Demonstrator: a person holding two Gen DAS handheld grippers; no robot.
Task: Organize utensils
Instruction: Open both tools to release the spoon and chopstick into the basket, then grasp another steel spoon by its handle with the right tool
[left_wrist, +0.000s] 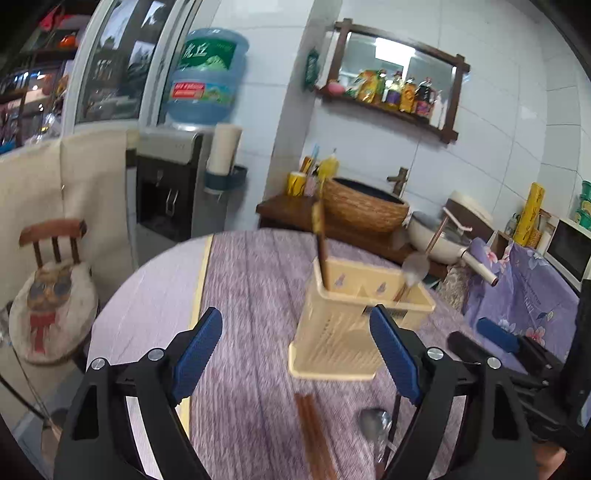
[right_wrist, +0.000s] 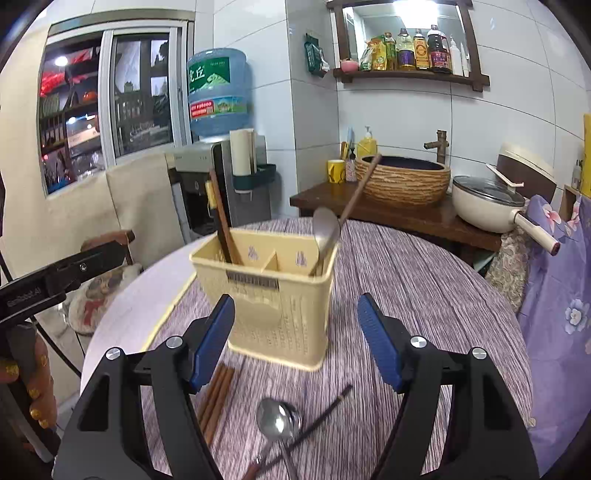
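A cream plastic utensil holder stands on the round table. Brown chopsticks stand in its left compartment and a metal spoon with a brown handle stands in its right one. On the cloth in front lie a pair of brown chopsticks, metal spoons and a dark chopstick. My left gripper is open and empty, above the table before the holder. My right gripper is open and empty, just in front of the holder.
The table carries a purple striped cloth. Behind it stand a wooden counter with a woven basin, a white pan and a water dispenser. A small chair stands left. Floral fabric hangs at right.
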